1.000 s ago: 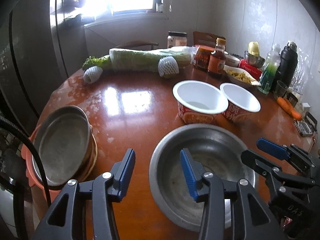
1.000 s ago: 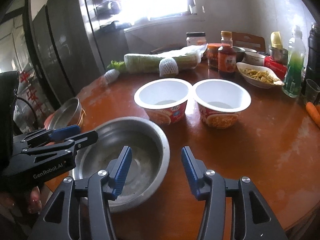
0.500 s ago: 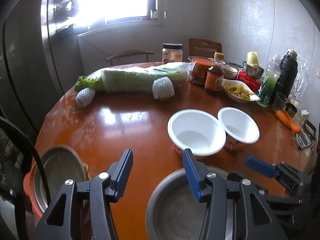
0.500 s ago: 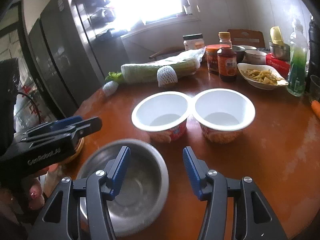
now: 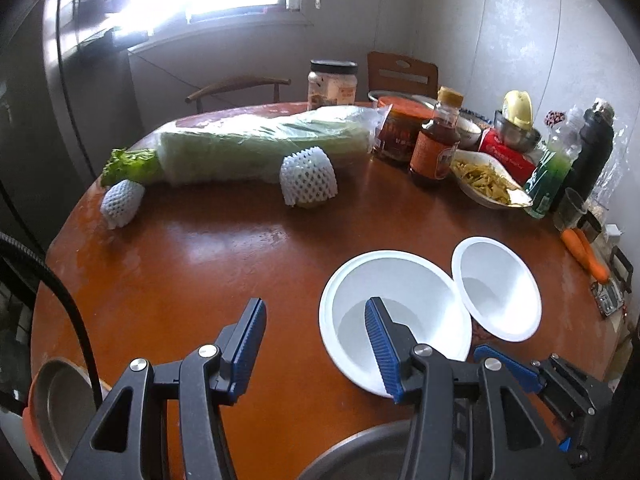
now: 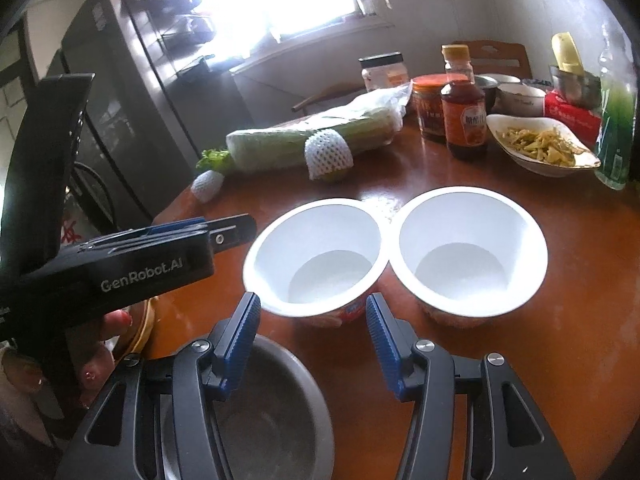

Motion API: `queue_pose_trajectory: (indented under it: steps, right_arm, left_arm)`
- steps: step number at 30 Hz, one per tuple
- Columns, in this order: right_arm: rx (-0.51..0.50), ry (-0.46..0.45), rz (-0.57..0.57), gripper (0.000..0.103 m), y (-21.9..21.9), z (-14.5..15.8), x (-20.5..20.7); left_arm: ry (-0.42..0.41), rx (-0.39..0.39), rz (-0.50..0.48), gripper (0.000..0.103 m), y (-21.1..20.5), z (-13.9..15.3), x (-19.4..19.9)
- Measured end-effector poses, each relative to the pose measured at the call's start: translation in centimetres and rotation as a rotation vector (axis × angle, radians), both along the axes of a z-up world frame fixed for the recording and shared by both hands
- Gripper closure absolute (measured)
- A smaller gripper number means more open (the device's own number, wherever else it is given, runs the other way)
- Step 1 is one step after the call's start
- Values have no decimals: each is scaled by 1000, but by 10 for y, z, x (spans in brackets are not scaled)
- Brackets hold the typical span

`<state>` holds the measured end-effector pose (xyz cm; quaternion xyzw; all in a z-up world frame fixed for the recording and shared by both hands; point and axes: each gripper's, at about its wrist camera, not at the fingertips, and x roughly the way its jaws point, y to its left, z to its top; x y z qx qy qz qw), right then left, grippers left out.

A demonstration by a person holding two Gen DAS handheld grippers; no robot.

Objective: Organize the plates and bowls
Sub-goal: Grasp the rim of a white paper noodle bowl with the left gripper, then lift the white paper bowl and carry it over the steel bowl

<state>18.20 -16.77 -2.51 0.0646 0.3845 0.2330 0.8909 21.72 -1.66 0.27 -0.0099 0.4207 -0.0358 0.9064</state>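
At the far left edge of the round wooden bench (image 5: 192,280), a metal plate (image 5: 60,400) sat on an orange rim, half cut off in the left wrist view. Next across, the left gripper (image 5: 316,334) hung above bare wood with its blue fingers spread and nothing between them; its right finger overlapped the near rim of the left white bowl (image 5: 396,312) in that view, and whether it touched I could not tell. In the right wrist view a hand (image 6: 100,360) held that gripper's black body. Below, near the bench's front edge, lay the steel bowl (image 6: 276,416), empty. The right gripper (image 6: 312,334) was poised over it, fingers apart and holding nothing, its tips just short of the left white bowl's printed side. That bowl stood upright, rim touching the right white bowl (image 6: 472,256) beside it. Farther back lay a wrapped cabbage (image 6: 316,136), a sauce bottle (image 6: 464,120) and a dish of food (image 6: 540,144).
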Motion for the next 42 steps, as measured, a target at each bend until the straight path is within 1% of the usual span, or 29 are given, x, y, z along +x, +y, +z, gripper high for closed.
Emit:
queue_pose_trajectory:
  steps: [5, 9, 10, 11, 12, 14, 17, 19, 22, 27, 32, 42]
  right_arm:
    - [-18, 11, -10, 46, 2, -6, 11]
    - [-42, 12, -7, 46, 3, -10, 19]
    - [-46, 10, -6, 47, 3, -10, 20]
    - [-49, 11, -2, 50, 4, -10, 22]
    - [-51, 10, 4, 51, 4, -11, 23]
    - [-63, 5, 9, 53, 7, -11, 25]
    - [-78, -6, 18, 55, 10, -12, 27]
    - [-85, -13, 20, 55, 12, -11, 27]
    - [-93, -21, 22, 55, 14, -11, 27]
    - [-84, -31, 27, 55, 14, -6, 24]
    - [-75, -60, 33, 55, 14, 5, 16]
    - [-72, -130, 62, 55, 19, 31, -14]
  left_arm:
    - [33, 4, -24, 52, -4, -11, 16]
    - [67, -32, -45, 52, -5, -20, 25]
    - [76, -34, -47, 52, -5, -22, 27]
    - [85, -33, -48, 52, -6, -24, 28]
    - [91, -31, -52, 54, -7, -26, 29]
    - [103, -34, -68, 66, -8, -30, 30]
    - [109, -39, -71, 68, -7, -33, 29]
    - [111, -45, -61, 73, -4, -33, 28]
    - [116, -55, -50, 74, -1, -33, 26]
    - [93, -63, -41, 74, 2, -23, 18]
    - [61, -58, -42, 74, 3, -9, 5]
    - [-14, -59, -33, 74, 9, 22, -38]
